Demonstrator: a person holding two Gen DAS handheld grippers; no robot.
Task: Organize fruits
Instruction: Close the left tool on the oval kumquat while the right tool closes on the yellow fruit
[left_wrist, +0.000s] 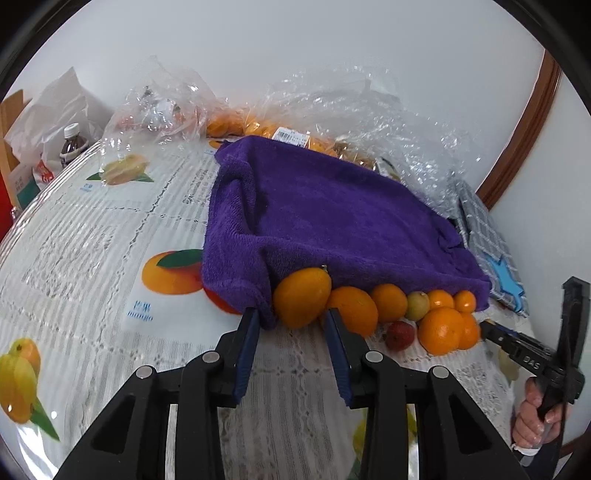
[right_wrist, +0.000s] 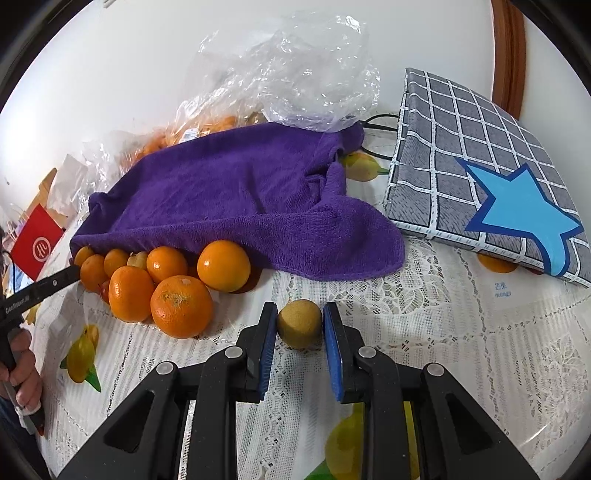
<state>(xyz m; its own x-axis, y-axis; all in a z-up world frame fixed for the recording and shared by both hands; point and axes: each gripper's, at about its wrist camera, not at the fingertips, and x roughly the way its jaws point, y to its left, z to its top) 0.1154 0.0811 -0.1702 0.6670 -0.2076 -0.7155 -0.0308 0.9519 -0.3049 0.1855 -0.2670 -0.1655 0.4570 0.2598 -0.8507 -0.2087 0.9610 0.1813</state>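
Observation:
Several oranges (left_wrist: 303, 302) lie in a row against the front edge of a purple towel (left_wrist: 325, 206); a small red fruit (left_wrist: 400, 335) and a greenish one (left_wrist: 418, 305) lie among them. My left gripper (left_wrist: 291, 325) is open, its fingers on either side of the largest orange, just in front of it. In the right wrist view the oranges (right_wrist: 181, 305) cluster left of centre by the towel (right_wrist: 236, 199). My right gripper (right_wrist: 300, 323) has its pads against a small yellow-green fruit (right_wrist: 299, 323) resting on the lace tablecloth (right_wrist: 424, 332).
A grey checked box with a blue star (right_wrist: 491, 173) lies at the right. Clear plastic bags (right_wrist: 295, 70) with more oranges sit behind the towel. A bottle (left_wrist: 73, 144) and white bags stand far left. A red packet (right_wrist: 35, 245) sits at the left edge.

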